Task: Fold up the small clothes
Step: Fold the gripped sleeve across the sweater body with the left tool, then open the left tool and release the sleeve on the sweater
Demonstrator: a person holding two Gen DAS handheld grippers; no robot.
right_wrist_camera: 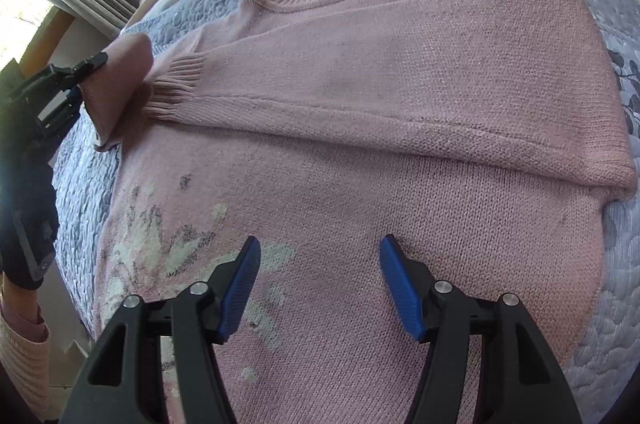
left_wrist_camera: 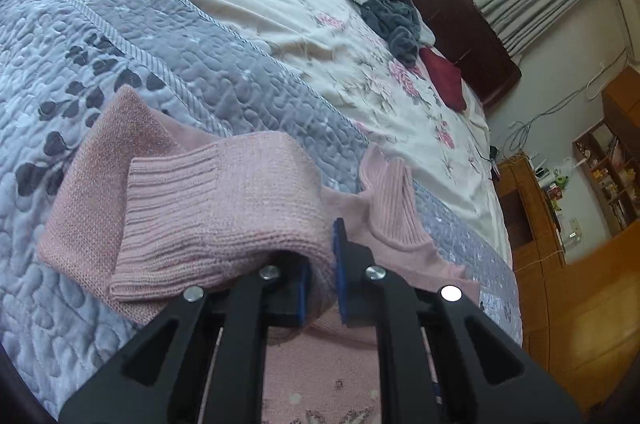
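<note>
Lying spread on the grey quilted bedspread [right_wrist_camera: 600, 356], the pink sweater [right_wrist_camera: 360, 183] has one sleeve [right_wrist_camera: 400, 75] folded across its chest, ribbed cuff toward the left. The left gripper [left_wrist_camera: 322, 276] is clenched on the other sleeve [left_wrist_camera: 224, 207], lifting its fabric at the sweater's left edge. The right gripper [right_wrist_camera: 320, 284] hovers over the near part of the sweater body, its blue pads [right_wrist_camera: 400, 288] spread wide with nothing between them. Far across the bed lie a dark grey garment [left_wrist_camera: 384, 7] and a red cloth [left_wrist_camera: 444, 79].
</note>
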